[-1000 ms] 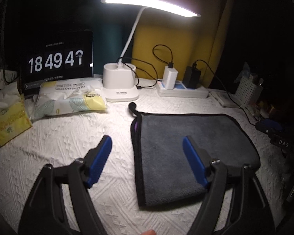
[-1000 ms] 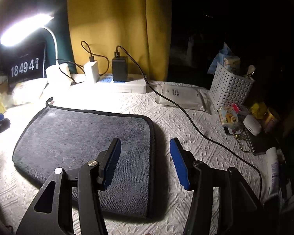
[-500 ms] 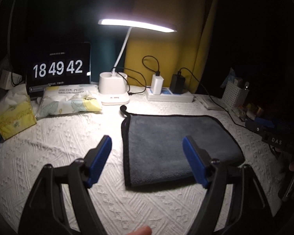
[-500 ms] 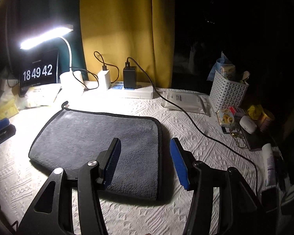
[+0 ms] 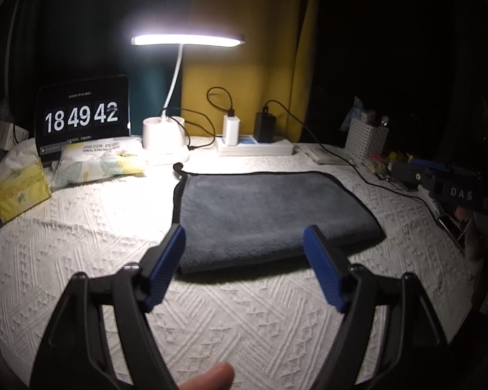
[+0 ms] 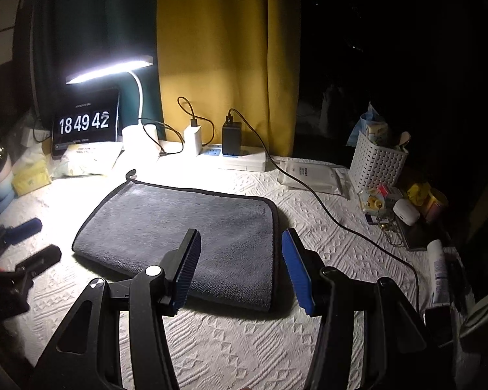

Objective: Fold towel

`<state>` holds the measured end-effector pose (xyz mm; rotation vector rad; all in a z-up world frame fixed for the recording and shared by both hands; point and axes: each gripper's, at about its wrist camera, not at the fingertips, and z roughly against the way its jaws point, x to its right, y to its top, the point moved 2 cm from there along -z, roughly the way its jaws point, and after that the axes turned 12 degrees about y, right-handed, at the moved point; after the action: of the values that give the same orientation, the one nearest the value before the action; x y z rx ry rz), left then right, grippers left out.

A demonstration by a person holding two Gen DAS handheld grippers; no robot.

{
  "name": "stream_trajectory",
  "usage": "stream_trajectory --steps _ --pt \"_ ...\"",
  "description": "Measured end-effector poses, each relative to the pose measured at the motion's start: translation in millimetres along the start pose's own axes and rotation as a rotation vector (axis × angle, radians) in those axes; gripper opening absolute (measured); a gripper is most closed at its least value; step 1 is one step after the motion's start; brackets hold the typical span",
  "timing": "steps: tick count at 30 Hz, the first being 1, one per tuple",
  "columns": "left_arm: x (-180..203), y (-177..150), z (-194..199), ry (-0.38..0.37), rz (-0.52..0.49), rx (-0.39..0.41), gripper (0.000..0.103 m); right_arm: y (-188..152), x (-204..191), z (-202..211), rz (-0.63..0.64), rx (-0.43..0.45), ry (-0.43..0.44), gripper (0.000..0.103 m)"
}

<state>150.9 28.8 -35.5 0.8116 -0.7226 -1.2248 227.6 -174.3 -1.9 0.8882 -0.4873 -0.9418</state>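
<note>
A dark grey towel (image 5: 263, 214) with black edging lies folded flat on the white textured tablecloth (image 5: 81, 227); it also shows in the right wrist view (image 6: 192, 230). My left gripper (image 5: 245, 243) is open and empty, raised in front of the towel's near edge. My right gripper (image 6: 239, 250) is open and empty, above the towel's near right corner. The left gripper also shows at the left edge of the right wrist view (image 6: 22, 243). The right gripper shows at the right edge of the left wrist view (image 5: 445, 182).
A lit desk lamp (image 5: 185, 40), a clock display (image 5: 81, 117), a wipes pack (image 5: 101, 162) and a yellow tissue pack (image 5: 19, 188) stand at the back left. A power strip (image 5: 253, 146) with chargers is behind the towel. A white basket (image 6: 377, 162), a cable (image 6: 341, 224) and small items are at right.
Both grippers have pulled back and risen away from the towel, staying open. The towel lies still and now looks smaller and farther off in both views.
</note>
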Motion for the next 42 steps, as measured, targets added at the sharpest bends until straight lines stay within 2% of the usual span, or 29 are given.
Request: stream_trajectory --steps 5,11,23,30,42 --pt "7.5 -4.0 13.3 -0.002 -0.005 0.053 0.076 -4.7 -3.6 10.3 0.001 0.010 0.003 0.055" --pt "15.7 -10.5 22.9 -0.016 -0.015 0.067 0.077 -11.8 -10.7 20.8 0.002 0.024 0.009 0.055" --pt "12.6 -20.6 42.2 0.002 0.011 0.112 0.077 -27.7 -24.6 39.3 0.022 0.051 0.011 0.055" --pt "7.9 -27.0 54.8 0.007 0.016 0.140 0.077 -40.4 -35.8 53.1 0.067 0.077 -0.039 0.055" --pt "-0.8 -37.8 80.4 -0.010 0.025 0.190 0.077 -60.7 -50.4 79.4 0.067 0.111 -0.061 0.055"
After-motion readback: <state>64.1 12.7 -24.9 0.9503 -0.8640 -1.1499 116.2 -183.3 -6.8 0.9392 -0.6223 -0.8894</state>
